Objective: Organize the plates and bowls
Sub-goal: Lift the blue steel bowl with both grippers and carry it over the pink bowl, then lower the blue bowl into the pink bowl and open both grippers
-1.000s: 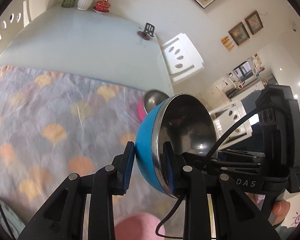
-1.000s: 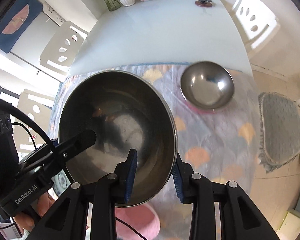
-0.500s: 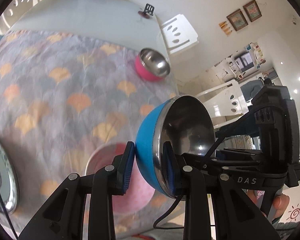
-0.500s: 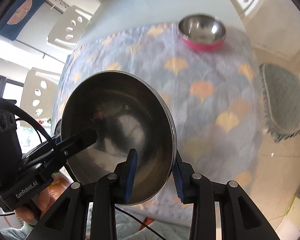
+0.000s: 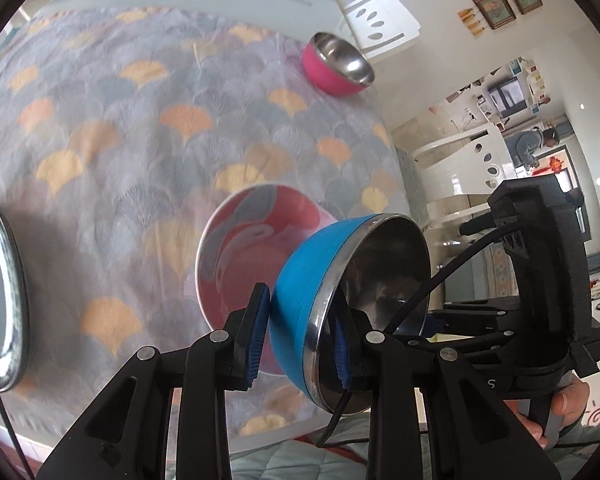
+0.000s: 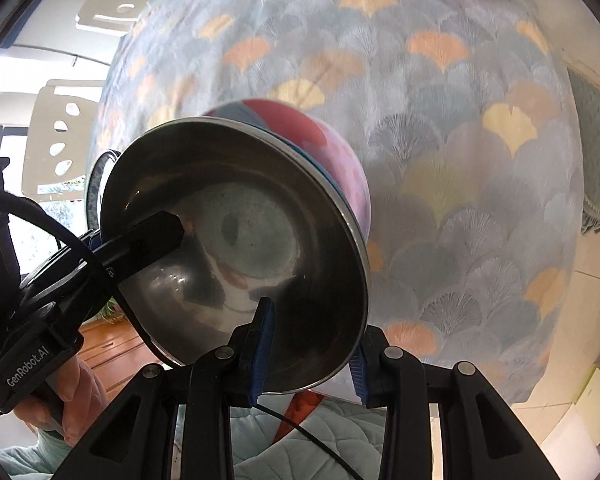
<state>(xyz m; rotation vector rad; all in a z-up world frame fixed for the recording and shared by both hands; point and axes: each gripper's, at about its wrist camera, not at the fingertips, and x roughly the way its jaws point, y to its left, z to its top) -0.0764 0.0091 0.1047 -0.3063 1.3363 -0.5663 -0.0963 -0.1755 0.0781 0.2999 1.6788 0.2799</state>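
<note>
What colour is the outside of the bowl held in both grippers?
Blue outside, steel inside: the held bowl shows this best in the left wrist view.

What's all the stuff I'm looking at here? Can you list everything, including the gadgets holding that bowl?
Blue bowl: one, blue outside, steel inside, held tilted in the air above the cloth.
Pink patterned bowl: one, pink with grey-blue shapes, on the cloth below the blue bowl.
Pink steel bowl: one, pink outside, steel inside, at the cloth's far edge.
Plate: one, pale with blue pattern, at the left border.
Tablecloth: one, grey-blue with orange fans, covering the table.
White chairs: several, around the table.
Framed pictures: two, on the wall.
Left gripper: black, blue pads, clamping the blue bowl's rim.
Right gripper: black, blue pads, clamping the rim on another side.
</note>
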